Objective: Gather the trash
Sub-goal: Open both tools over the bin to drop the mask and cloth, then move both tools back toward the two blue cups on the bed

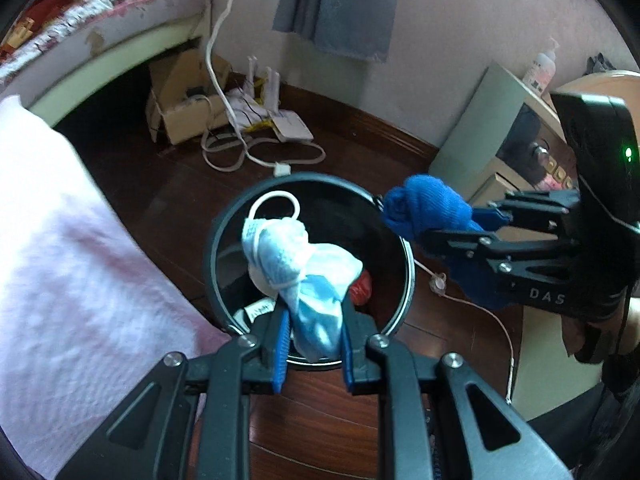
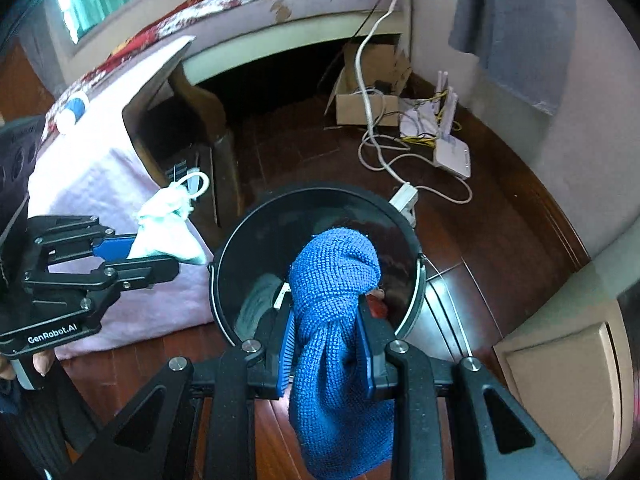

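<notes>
Bin (image 1: 224, 240) interior largely masked by the crumpled face mask (image 1: 296, 264) in the left wrist view; red item (image 1: 362, 288) inside only partly exposed, identity unreadable. Blue cloth (image 2: 336, 304) lower end cut off by the right wrist frame edge. Bottle (image 1: 540, 66) label too small to read. Cardboard box (image 2: 366, 104) contents indistinct.

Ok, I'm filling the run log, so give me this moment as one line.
left gripper: shut on face mask | right gripper: shut on blue cloth | both over black bin | nothing released
</notes>
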